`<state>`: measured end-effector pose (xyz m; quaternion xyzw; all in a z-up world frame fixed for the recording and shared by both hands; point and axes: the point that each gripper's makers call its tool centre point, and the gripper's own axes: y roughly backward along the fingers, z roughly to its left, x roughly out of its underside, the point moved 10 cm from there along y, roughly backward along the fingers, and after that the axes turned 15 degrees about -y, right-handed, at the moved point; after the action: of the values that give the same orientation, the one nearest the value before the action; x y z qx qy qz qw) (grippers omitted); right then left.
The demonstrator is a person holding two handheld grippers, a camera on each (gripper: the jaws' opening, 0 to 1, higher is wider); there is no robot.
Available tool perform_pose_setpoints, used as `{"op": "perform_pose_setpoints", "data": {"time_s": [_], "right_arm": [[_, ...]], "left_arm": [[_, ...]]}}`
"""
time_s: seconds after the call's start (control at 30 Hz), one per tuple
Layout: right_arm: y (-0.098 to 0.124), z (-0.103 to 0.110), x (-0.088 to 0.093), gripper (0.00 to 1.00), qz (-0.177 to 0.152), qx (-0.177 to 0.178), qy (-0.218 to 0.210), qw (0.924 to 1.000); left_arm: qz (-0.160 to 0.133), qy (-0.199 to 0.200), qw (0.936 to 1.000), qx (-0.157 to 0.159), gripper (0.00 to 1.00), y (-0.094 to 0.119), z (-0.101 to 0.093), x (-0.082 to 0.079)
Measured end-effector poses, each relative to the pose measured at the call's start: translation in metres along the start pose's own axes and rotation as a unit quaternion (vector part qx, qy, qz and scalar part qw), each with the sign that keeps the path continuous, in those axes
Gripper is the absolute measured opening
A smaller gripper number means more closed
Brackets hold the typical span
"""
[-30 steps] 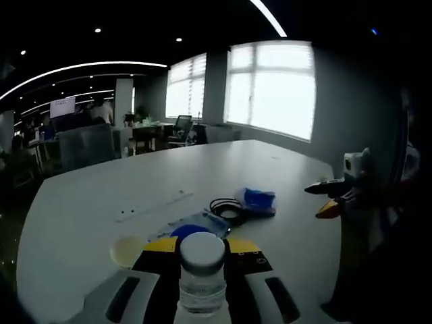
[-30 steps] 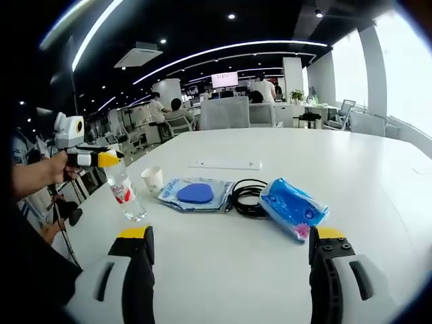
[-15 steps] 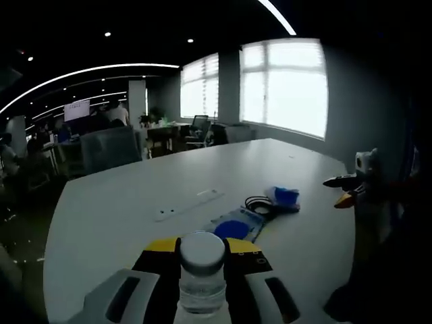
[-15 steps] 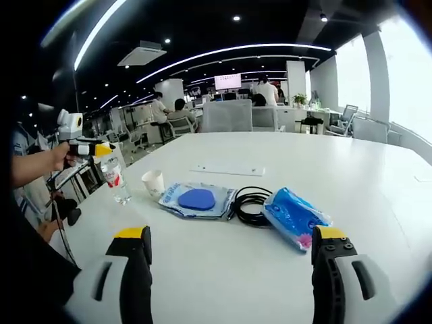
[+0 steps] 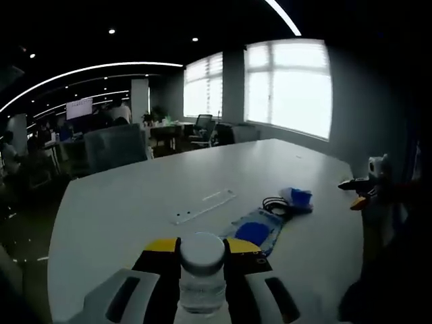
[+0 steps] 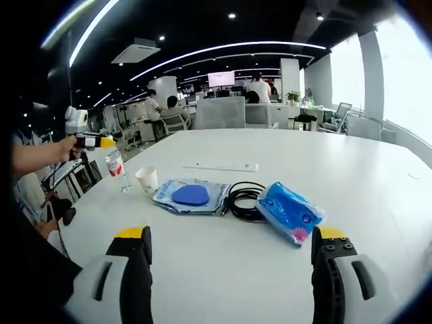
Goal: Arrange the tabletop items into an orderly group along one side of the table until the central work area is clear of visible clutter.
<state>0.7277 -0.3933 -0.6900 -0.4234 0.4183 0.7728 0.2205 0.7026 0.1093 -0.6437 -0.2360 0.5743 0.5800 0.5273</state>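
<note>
The left gripper (image 5: 201, 270) clamps a bottle (image 5: 202, 278) at its neck, near the table (image 6: 378, 202) edge left of the cup (image 6: 146, 181). Clear, stiff and probably light, it should carry easily held there. The right gripper (image 6: 229, 270) hangs wide open, empty, before the blue pack (image 6: 289, 212), with bare tabletop around.
</note>
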Motion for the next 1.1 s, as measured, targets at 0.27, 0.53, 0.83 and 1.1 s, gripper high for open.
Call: {"op": "perform_pose_setpoints", "data": {"time_s": [0.27,0.53,0.83,1.1], "right_arm": [[0.004,0.000,0.001,0.95,-0.001,0.010,0.001,1.0000],[0.005,0.001,0.001,0.94,-0.001,0.017,-0.001,0.9999],[0.004,0.001,0.003,0.94,0.003,0.020,-0.003,0.9998],[0.001,-0.001,0.004,0.94,0.008,0.021,-0.003,0.9997]], "left_arm": [[0.008,-0.001,1.0000,0.000,0.21,-0.020,0.011,0.007],[0.028,-0.002,0.9996,0.005,0.21,-0.034,0.007,0.015],[0.028,-0.007,0.9995,0.014,0.21,-0.044,0.014,0.019],[0.028,-0.010,0.9993,0.023,0.21,-0.042,0.016,0.021]]}}
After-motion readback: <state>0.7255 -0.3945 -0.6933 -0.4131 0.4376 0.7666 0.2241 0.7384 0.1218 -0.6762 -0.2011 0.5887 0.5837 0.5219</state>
